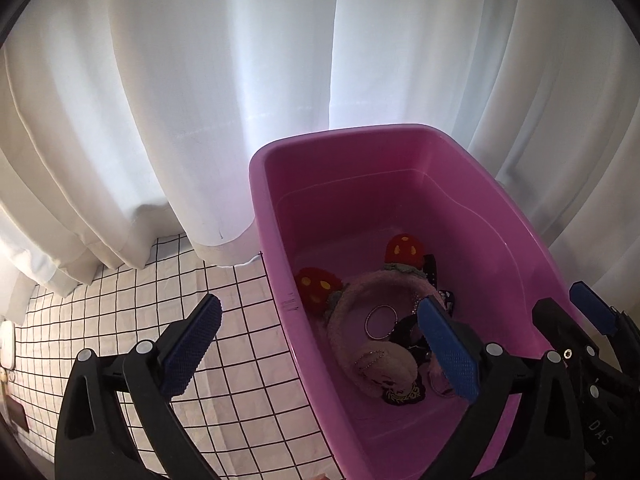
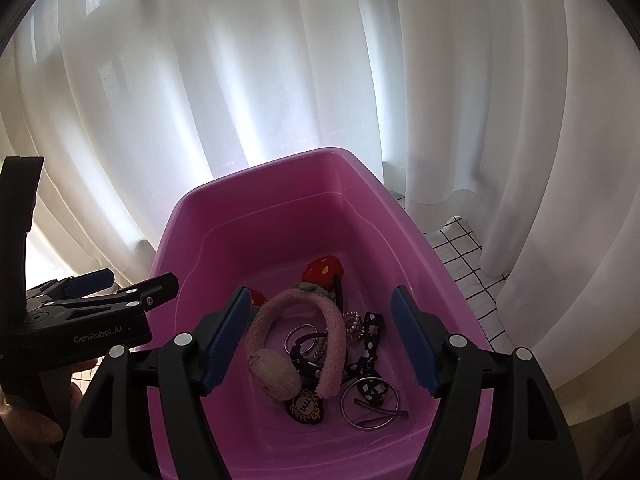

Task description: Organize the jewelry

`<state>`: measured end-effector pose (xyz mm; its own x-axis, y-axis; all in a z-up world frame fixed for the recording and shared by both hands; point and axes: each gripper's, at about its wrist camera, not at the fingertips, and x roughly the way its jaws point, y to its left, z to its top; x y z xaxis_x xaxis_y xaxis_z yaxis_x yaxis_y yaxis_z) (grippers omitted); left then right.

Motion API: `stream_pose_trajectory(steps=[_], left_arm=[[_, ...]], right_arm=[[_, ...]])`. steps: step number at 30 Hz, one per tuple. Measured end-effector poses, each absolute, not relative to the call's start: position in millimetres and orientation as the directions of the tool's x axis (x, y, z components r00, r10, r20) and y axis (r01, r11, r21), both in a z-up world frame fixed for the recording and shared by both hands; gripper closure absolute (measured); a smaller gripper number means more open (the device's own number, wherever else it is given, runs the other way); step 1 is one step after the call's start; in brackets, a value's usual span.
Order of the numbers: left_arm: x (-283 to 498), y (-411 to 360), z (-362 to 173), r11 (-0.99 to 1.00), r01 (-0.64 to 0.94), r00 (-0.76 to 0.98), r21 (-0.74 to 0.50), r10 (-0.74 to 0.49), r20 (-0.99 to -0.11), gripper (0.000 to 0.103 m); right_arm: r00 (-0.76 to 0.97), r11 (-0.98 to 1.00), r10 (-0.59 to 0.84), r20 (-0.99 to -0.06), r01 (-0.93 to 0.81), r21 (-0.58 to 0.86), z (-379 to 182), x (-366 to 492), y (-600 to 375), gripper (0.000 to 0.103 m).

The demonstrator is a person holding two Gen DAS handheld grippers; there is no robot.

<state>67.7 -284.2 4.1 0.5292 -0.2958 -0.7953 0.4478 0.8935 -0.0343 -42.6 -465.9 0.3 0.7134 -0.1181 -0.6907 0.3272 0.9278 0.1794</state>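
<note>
Both claws were held wide apart, nothing gripped — the right gripper (image 2: 326,338) hung over the glossy pink plastic tub (image 2: 192,216), the left gripper (image 1: 324,344) straddled its left wall. The fuzzy pink headband (image 2: 332,344) lay tangled with silver metal rings (image 2: 370,402) at the near end — probably best pinched across its arch and lifted slowly.

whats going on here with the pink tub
A person holds a gripper in each hand over a pink tub that sits on a checked cloth by white curtains. In the tub lies a heap of accessories: a fuzzy pink headband with red strawberries, metal rings and dark hair clips. The left gripper straddles the tub's near wall; the right gripper hangs over the heap. Both are open and hold nothing.
</note>
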Motion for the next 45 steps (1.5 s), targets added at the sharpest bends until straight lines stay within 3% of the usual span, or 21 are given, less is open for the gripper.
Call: stream_pose_trajectory(steps=[45], left_arm=[[72.3,-254.8,3.0,0.929,0.370,0.534,-0.010,-0.222,-0.816,0.006]], right_arm=[[0.688,0.951,-0.103,-0.718,0.280,0.132,-2.0,-41.5,-439.2,0.033]])
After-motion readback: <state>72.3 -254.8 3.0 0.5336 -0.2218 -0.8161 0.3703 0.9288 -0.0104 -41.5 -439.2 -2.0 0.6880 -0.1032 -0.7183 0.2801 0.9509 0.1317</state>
